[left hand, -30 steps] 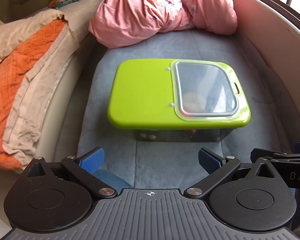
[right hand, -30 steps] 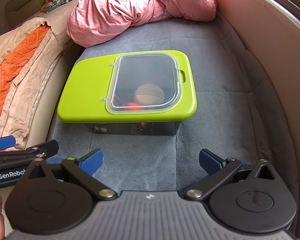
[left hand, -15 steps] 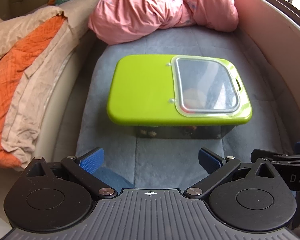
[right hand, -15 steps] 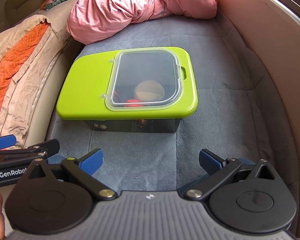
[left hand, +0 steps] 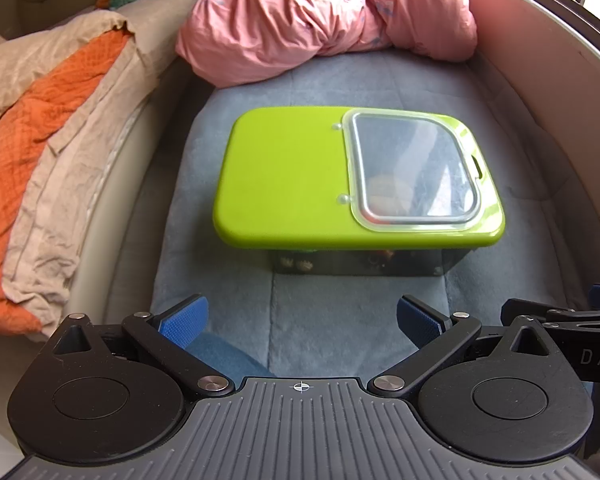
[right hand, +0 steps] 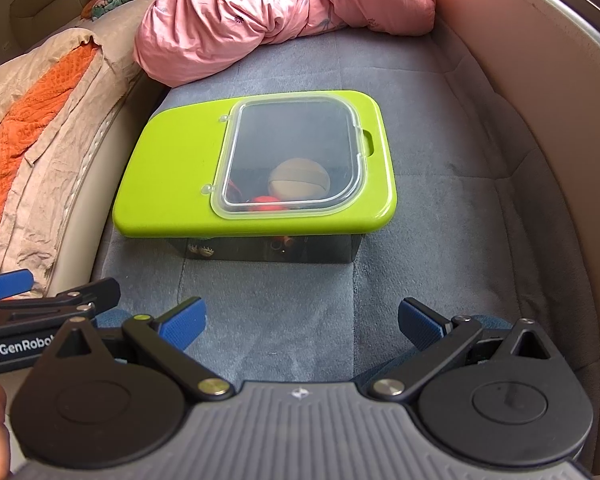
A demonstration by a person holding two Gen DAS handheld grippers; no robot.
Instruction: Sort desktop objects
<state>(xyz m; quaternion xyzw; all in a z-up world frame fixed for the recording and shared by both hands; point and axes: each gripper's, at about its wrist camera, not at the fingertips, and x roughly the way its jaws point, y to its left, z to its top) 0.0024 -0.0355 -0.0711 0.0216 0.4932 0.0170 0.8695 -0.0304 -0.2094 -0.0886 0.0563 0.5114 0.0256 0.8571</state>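
Glossy plastic lid (left hand: pixel 288 184) (clear window), plush mat (left hand: pixel 320 312).

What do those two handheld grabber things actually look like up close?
Both look alike: the left gripper and right gripper each have a ribbed grey body, two round black discs, black linkage bars with silver pivot pins and blue textured pads on the jaws. White lettering "GenRobo" marks the left gripper's side in the right wrist view.
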